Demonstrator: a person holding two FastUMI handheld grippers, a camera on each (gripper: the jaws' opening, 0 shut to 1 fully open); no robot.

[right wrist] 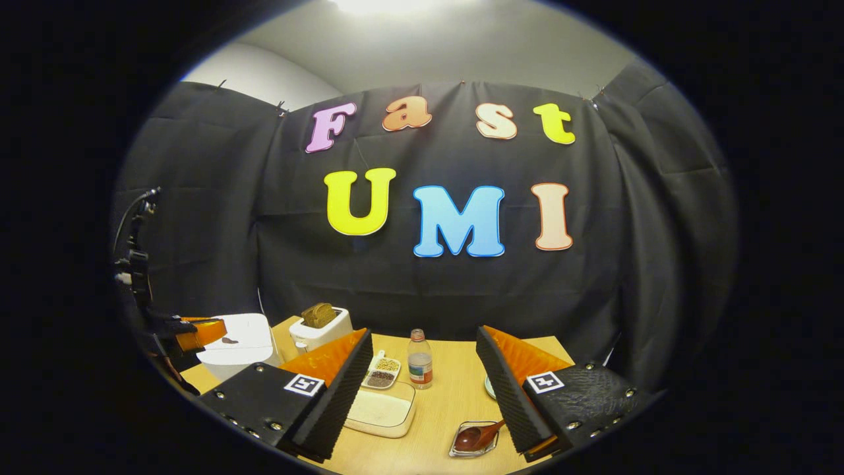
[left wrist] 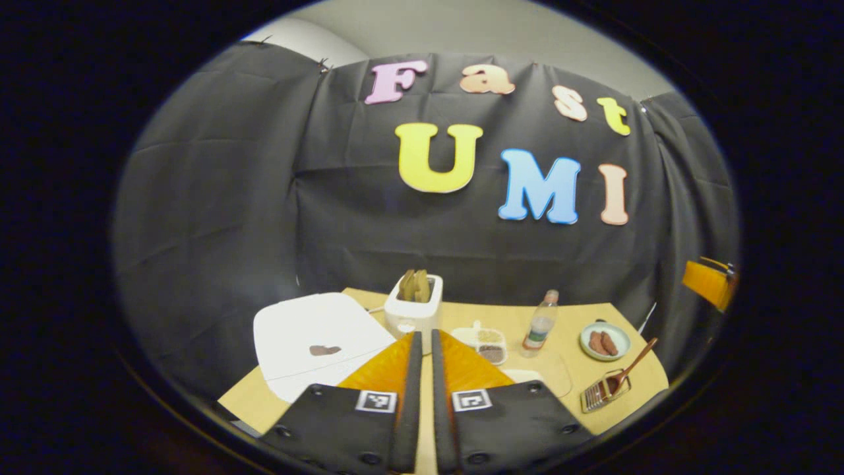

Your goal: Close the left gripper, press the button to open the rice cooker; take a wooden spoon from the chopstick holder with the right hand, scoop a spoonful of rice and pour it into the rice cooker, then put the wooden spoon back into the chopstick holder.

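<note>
Rice cooker (left wrist: 316, 343) sits at the left of the table (left wrist: 580, 382), lid down, so the button press isn't done yet. Left gripper (left wrist: 425, 343) has its fingers brought together (only a thin slit between them) and hangs above and just in front of the cooker, not touching it as far as I can tell. In the right gripper view it shows by the cooker's near-left edge. Right gripper (right wrist: 422, 369) has its fingers spread wide apart, gripping nothing, over the middle of the table. Wooden spoon (right wrist: 478, 437) lies in its holder (right wrist: 473, 441) just below the right finger, untouched. Rice tray (right wrist: 382, 409) sits near the left finger. Bottle (right wrist: 419, 359) stands behind it, toaster (right wrist: 321, 330) beside the cooker. Judgement: step one half done; pressing, scooping, pouring, returning the spoon all left.
</note>
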